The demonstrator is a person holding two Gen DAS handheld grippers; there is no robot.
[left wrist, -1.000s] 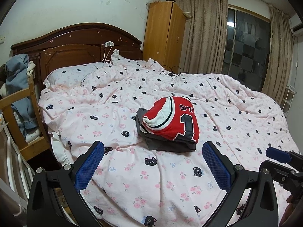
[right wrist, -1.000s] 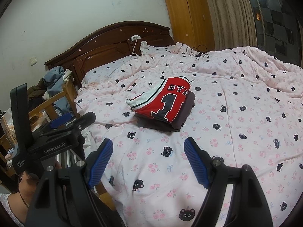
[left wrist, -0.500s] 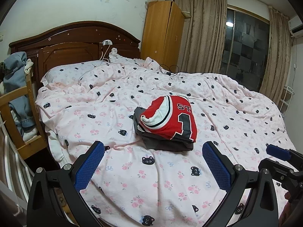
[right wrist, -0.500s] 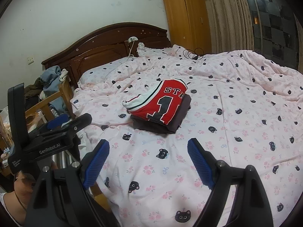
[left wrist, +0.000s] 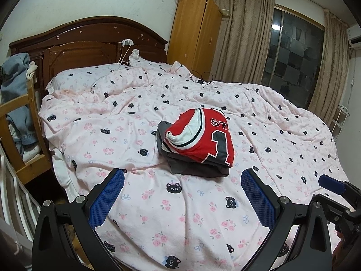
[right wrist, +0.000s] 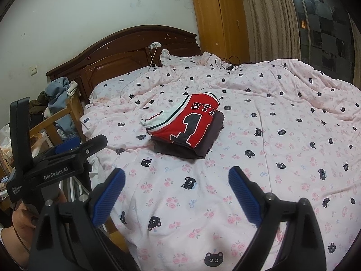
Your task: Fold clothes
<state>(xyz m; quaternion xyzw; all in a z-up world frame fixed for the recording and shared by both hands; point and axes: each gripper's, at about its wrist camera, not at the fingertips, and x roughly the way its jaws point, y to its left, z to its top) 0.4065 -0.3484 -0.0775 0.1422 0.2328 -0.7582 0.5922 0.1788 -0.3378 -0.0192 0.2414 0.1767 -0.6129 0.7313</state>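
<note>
The right gripper (right wrist: 176, 194) was narrower a second ago; its jaws are opening now, nothing between them but bare quilt (right wrist: 282, 135) — a sign the folding step is done. The left gripper (left wrist: 181, 194) stands spread as before, empty, low in its frame. Beyond both, at mid-frame, the folded red jersey (left wrist: 203, 135) lies on a folded dark garment (left wrist: 194, 167), unmoved — well apart from either gripper. The headboard (left wrist: 90, 43) sits upper left.

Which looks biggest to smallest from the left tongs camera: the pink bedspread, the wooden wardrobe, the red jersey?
1. pink bedspread
2. wooden wardrobe, though it stands farther away
3. red jersey
</note>
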